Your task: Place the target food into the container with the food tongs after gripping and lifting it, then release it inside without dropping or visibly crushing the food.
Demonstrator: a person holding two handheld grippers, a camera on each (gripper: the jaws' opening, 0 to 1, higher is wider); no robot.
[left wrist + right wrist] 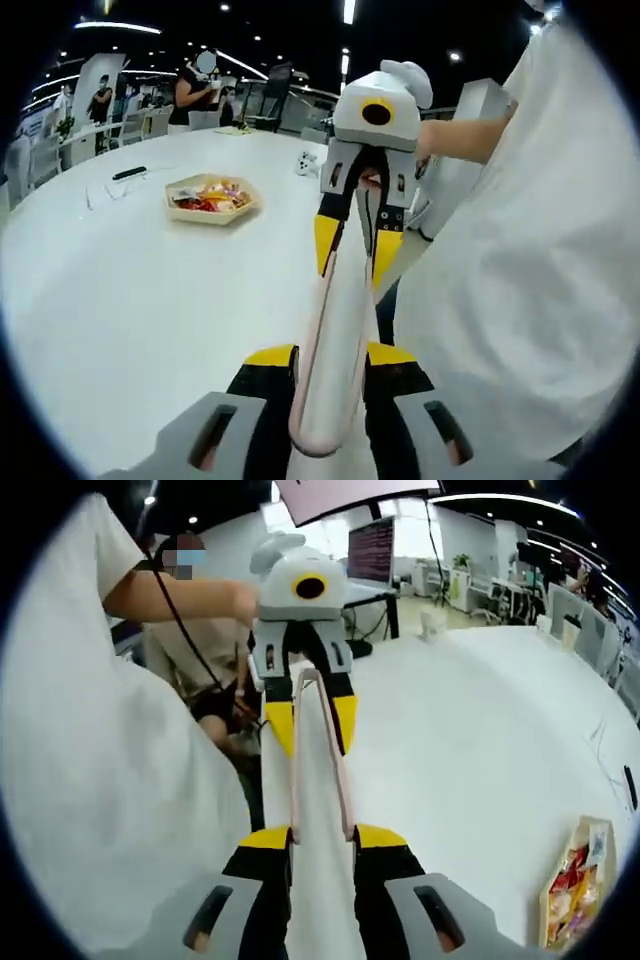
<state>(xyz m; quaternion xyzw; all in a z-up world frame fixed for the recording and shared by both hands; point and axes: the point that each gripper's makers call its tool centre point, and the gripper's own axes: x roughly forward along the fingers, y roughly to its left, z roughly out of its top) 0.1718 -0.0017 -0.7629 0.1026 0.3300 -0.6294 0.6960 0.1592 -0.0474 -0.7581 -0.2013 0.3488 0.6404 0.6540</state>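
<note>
While both grippers face each other, the left gripper [330, 362] and right gripper [322, 842] each clamp one end of the pale food tongs [335, 340]. Left of the left gripper, the food container [211, 198] rests on the white surface [130, 300].

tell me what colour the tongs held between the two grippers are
Pale pink-white tongs, showing best in the left gripper view.
</note>
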